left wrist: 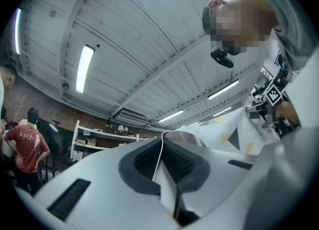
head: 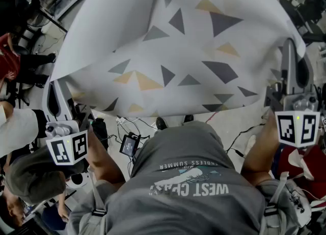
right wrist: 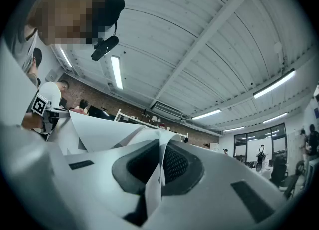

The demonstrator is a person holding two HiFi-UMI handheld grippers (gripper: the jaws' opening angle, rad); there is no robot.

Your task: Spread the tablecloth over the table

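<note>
Fingers, left: the pads [left wrist: 144,161] of the left gripper [left wrist: 162,146] are pressed together on a thin fold of the tablecloth [left wrist: 214,131], whose edge runs up between them.
Fingers, right: the right gripper [right wrist: 160,149] is clamped the same way, with a fold of cloth pinched between its pads [right wrist: 177,164].
Cloth: it is held up in the air by its two near corners, one in each gripper. It billows away from the person, patterned side up.
Done so far: the cloth is opened out and gripped at both near corners.
Left to do: judging by the head view, the cloth has yet to be laid down, pulled flat and squared to the table's edges. No table shows in any view (it may sit under the raised cloth).
Progress: early to middle, as a guess.
Around: cables [head: 137,124] trail over the floor [head: 244,122] below the cloth's near edge. A small black device [head: 130,145] hangs at the person's front, and their shoes [head: 173,122] peek out beneath the cloth.
Bystanders: a person in a red shirt [head: 7,55] stands well off the cloth's left edge.
In the way: the lifted cloth hides the landing spot, so aiming its far edge looks like the hard part.
</note>
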